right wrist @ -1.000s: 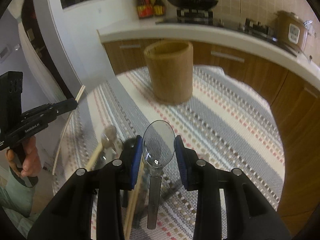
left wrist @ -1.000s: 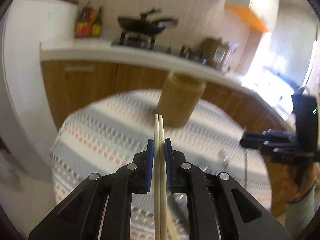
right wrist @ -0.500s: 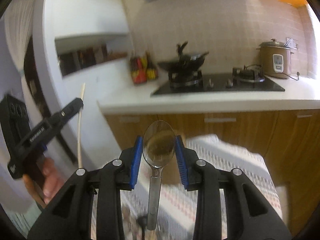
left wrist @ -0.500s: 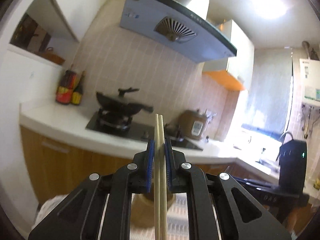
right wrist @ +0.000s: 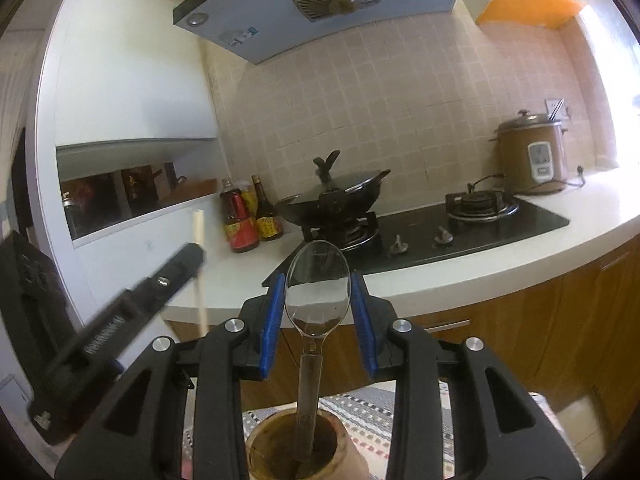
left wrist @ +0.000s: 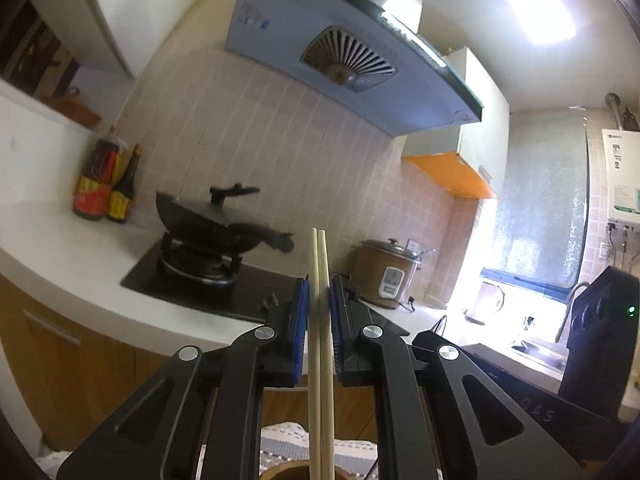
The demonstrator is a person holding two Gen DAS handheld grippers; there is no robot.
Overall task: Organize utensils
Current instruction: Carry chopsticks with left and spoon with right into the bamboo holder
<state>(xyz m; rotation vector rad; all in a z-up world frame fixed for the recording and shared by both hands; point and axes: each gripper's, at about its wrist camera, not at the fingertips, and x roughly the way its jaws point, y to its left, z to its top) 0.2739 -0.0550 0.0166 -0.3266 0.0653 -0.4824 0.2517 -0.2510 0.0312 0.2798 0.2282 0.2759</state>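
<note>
- Left gripper (left wrist: pixel 319 300): my blue-padded jaws are clamped on the pair of pale wooden chopsticks (left wrist: pixel 320 344). A second ago this camera looked down on the striped tablecloth with the holder ahead; it now faces the kitchen wall, so I have swung the chopsticks upright. Their lower ends drop toward a curved brown rim (left wrist: pixel 286 474) at the bottom edge, most likely the holder, though too little of it shows to be sure.
- Seen from the right wrist, the left gripper stands off to the left, chopsticks vertical, beside the holder and not plainly over it.
- Right gripper (right wrist: pixel 318 304): my jaws flank the bowl of the clear plastic spoon (right wrist: pixel 317 292); whether the pads actually press on it I cannot tell. A second ago it was held out over the table; it now stands bowl-up.
- Brown cylindrical utensil holder (right wrist: pixel 260 444): it sits directly below the right gripper on the striped tablecloth (right wrist: pixel 360 408), and the spoon's handle reaches down inside its mouth.
- Meaning, as I judge it: both utensils are tipped upright for loading; the spoon is nearly placed and needs only lowering and letting go, and the chopsticks are close behind.
</note>
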